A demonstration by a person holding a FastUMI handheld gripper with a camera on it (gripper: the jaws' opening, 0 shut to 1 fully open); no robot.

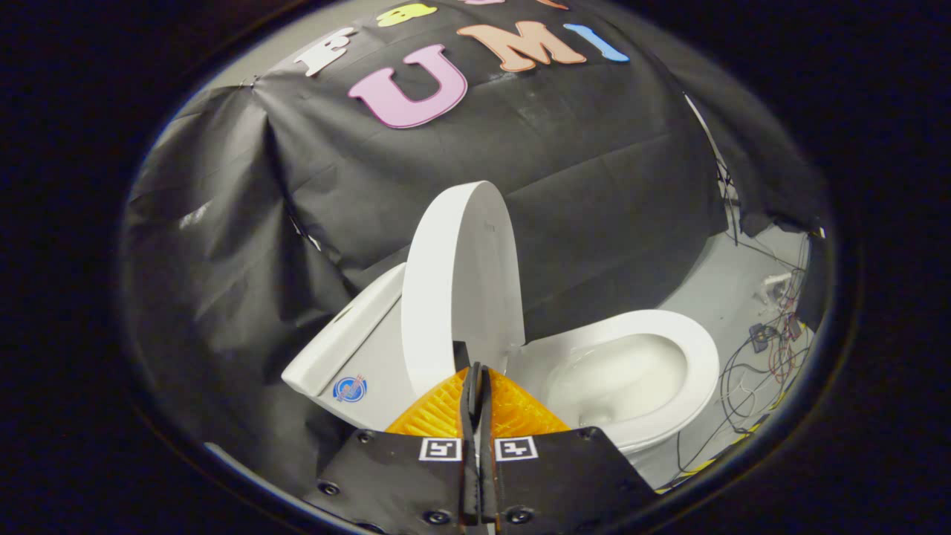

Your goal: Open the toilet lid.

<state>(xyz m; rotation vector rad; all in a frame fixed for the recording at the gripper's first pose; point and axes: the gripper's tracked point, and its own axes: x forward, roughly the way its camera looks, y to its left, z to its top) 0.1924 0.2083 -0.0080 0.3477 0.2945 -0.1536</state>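
The white toilet lid stands raised, nearly upright, between the tank and the bowl. The seat ring lies down around the open bowl, which has water in it. My gripper is low in front of the toilet, and its orange fingers are pressed together with nothing visible between them. Their tips sit just in front of the lid's lower edge, near the hinge. I cannot tell whether they touch the lid.
Black cloth walls the booth behind and beside the toilet. Beyond the bowl, loose cables and small devices lie on the grey floor.
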